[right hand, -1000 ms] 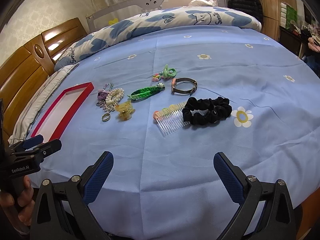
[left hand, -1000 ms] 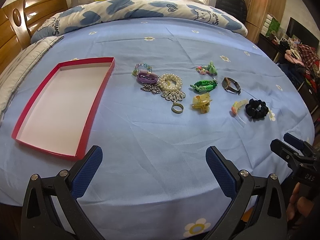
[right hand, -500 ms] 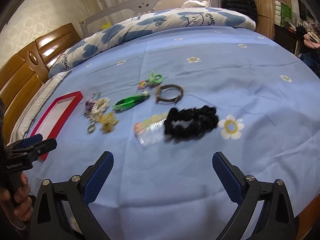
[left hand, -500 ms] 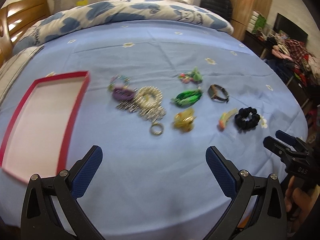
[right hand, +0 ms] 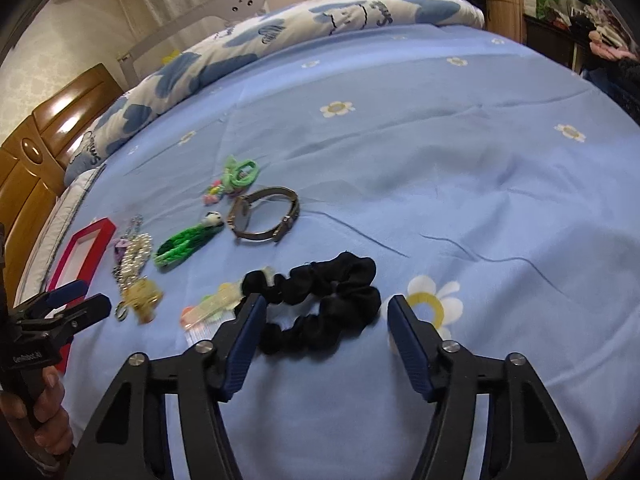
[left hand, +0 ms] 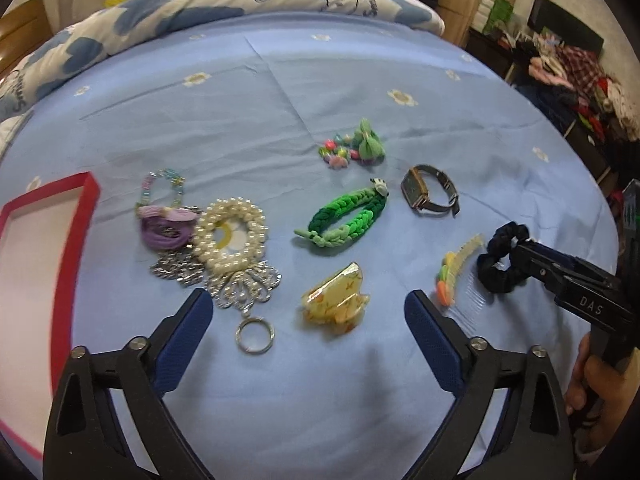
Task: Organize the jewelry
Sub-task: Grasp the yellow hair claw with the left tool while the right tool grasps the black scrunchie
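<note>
A bed under a pale blue sheet with daisy print (left hand: 320, 92) is carrying a spread of jewelry, with a shallow red-rimmed box (left hand: 86, 200) lying at the left edge. The left hand-held gripper (left hand: 306, 320) is hovering with jaws apart and closing a little over a translucent yellow claw clip (left hand: 334, 300) and a silver key ring (left hand: 255, 334). The right hand-held gripper (right hand: 322, 328) is closing around a black fabric scrunchie (right hand: 320, 304), its pads not yet pressing it, just beside a clear hair comb (right hand: 208, 312).

Bare sheet (right hand: 500, 200) beyond the black scrunchie (right hand: 320, 300); comb (right hand: 212, 308) crowds its left.
</note>
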